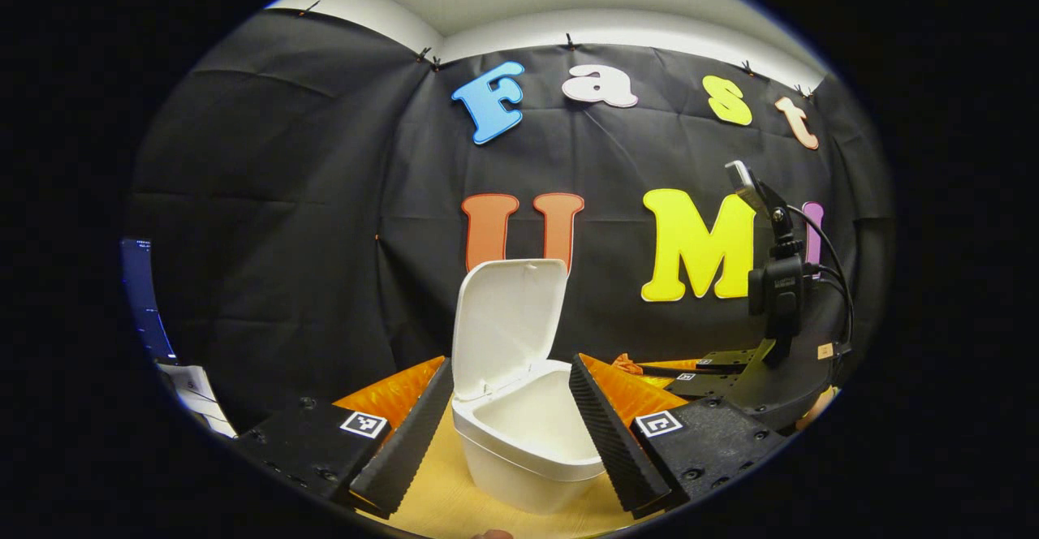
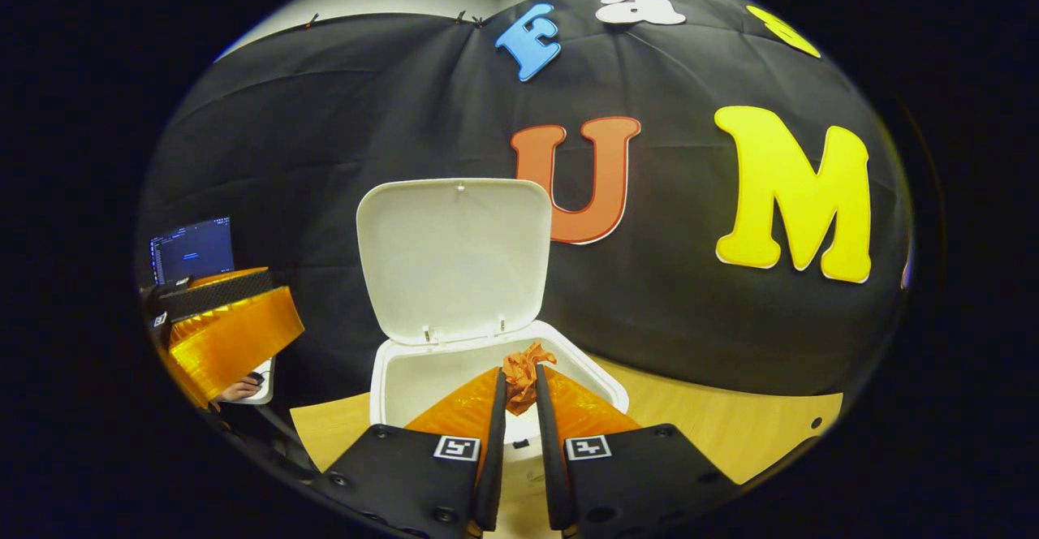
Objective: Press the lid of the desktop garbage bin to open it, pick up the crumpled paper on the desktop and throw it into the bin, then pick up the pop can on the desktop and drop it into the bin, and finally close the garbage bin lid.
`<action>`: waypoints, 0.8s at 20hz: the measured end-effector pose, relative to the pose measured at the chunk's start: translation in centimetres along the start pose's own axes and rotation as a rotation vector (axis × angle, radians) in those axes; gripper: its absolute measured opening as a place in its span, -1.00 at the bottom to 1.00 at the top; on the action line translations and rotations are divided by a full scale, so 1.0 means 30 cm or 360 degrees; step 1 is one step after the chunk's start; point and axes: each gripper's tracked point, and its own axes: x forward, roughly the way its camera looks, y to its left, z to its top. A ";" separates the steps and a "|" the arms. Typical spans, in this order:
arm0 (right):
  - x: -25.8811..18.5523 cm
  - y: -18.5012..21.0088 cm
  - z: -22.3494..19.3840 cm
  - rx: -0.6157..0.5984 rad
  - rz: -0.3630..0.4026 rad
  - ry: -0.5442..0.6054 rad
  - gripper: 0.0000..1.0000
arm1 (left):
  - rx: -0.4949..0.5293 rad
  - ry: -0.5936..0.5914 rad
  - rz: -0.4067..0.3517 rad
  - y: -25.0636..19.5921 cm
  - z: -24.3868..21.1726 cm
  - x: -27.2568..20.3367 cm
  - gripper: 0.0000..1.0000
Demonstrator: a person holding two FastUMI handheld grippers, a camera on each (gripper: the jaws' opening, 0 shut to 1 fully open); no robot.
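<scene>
Bin (image 2: 495,377) lid (image 2: 454,259) is up, my right gripper (image 2: 519,397) clamps the crumpled paper (image 2: 523,377) over the opening, left gripper (image 1: 510,409) spread apart; dropping it, the can and closing remain.

Left tongs (image 1: 510,424): two black blocks with recessed screws, each bearing a square black-and-white marker, and ribbed, saw-toothed fingers (image 1: 403,441) on wedge-shaped carriers. Right tongs (image 2: 519,433): the same black blocks, screws and square markers, with narrow ribbed fingers (image 2: 492,458). In the left gripper view the right tongs carry a black camera mount (image 1: 778,287) with looping black cables.
</scene>
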 end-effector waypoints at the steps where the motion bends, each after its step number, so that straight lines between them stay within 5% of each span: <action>1: 0.011 0.009 0.000 -0.0006 0.0013 0.0002 -0.42 | -0.0003 0.0001 0.0008 0.007 -0.006 0.000 0.90; 4: 0.024 0.021 -0.011 -0.0015 0.0017 0.0007 -0.29 | -0.0002 0.0010 0.0026 0.027 -0.016 -0.003 0.90; 9: 0.017 0.028 -0.030 -0.0017 0.0017 0.0029 0.85 | -0.0017 0.0023 0.0042 0.034 -0.039 0.007 0.90; 16: -0.092 -0.074 -0.002 -0.0042 -0.0167 -0.0037 0.83 | -0.0030 0.0040 -0.0034 -0.036 -0.058 0.024 1.00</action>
